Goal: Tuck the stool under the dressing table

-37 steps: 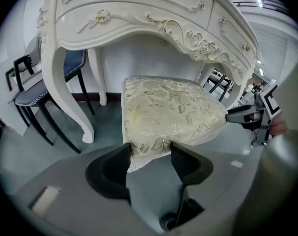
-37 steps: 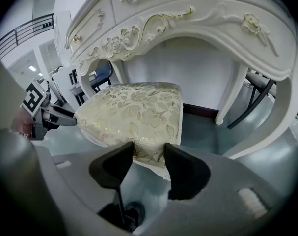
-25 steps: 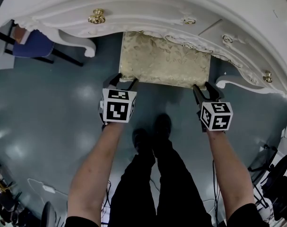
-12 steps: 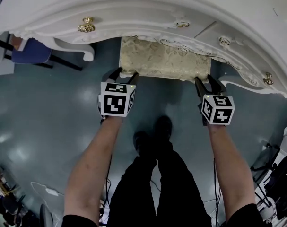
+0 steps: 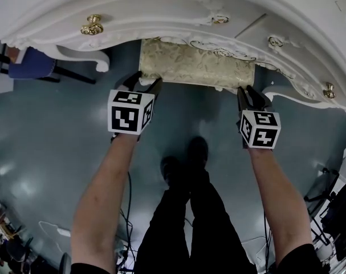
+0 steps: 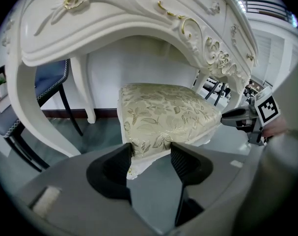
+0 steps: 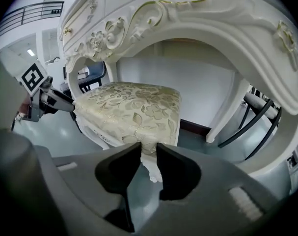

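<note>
**Tucking step, judged to be well advanced.** The rectangular stool with the cream-and-gold brocade cushion [image 5: 195, 67] is shown partly beneath the kneehole arch of the white carved desk with gilt ornament [image 5: 161, 10]. Its far part is covered by the desk's front edge, while a near strip projects from under the desk over the grey-blue floor [image 5: 58, 130]. The stool's long axis is laid parallel to the desk front.

The left tool [image 6: 149, 151] is set wide and is clamped on the projecting corner toward the desk's left end; the cushion corner fills the gap between its jaws. The right tool [image 7: 148, 150] is seen narrow, its jaws having just been closing, with only the tip of the other projecting corner pinched between them.

Both tools are placed on the side of the stool away from the desk. The stool therefore lies ahead of each tool, toward the desk, and neither hand is judged nearer. The coming move is judged to be a level push straight into the kneehole. It should be applied equally at both corners, so that the long axis is kept parallel to the desk front and the carved desk legs [image 5: 101, 61] flanking the opening are not struck.
</note>
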`<state>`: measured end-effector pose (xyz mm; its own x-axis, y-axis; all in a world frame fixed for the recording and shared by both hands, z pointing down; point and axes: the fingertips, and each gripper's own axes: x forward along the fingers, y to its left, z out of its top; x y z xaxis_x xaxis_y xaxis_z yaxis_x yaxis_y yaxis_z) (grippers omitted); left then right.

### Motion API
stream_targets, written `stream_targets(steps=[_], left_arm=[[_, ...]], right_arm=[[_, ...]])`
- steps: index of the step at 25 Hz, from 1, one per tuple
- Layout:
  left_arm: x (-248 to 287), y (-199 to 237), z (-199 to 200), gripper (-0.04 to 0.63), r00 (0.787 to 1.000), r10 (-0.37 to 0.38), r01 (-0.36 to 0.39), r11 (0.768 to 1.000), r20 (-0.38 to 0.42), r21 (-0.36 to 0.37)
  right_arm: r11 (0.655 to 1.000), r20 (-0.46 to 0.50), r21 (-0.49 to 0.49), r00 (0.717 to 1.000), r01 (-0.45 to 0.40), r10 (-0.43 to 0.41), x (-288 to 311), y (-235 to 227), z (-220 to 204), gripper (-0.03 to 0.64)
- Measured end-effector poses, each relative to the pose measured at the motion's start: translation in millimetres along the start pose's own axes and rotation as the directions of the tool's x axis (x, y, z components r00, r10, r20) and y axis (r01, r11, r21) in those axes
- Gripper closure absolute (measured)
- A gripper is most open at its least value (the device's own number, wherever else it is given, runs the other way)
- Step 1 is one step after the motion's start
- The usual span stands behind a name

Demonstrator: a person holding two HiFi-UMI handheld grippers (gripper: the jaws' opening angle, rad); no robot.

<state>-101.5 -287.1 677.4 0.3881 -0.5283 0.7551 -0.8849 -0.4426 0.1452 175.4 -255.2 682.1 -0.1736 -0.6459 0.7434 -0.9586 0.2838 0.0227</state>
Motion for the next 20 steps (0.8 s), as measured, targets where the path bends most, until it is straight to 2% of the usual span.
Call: stream_targets(steps=[8,12,14,17,20], left_arm=[[12,13,18,0.322,1.0,0.009,-0.009,1.0,0.006,0.015],[17,24,30,0.319,0.997,0.058,-0.059,0.998,0.045,0.013],[16,28,32,0.316,0.995,0.086,-0.085,0.996,0.053,-0.015],[13,28,22,0.353,0.993,0.112,-0.109,0.992,0.044,-0.064],[17,26,17,0.389,0.992,0.121,-0.119,0.992,0.03,-0.051]], right_arm=[[1.0,0.048,-0.008,0.999,-0.001,0.001,11,-1,12,0.514],[0.999,0.055,-0.025,0.998,-0.024,0.026,20,-1,23,0.517],[0.999,0.055,-0.027,0.998,-0.029,0.03,23,-2,27,0.517],[0.999,0.053,-0.039,0.998,-0.033,0.035,24,-3,28,0.517],[0.998,0.061,-0.058,0.998,-0.028,0.031,24,-3,27,0.518]])
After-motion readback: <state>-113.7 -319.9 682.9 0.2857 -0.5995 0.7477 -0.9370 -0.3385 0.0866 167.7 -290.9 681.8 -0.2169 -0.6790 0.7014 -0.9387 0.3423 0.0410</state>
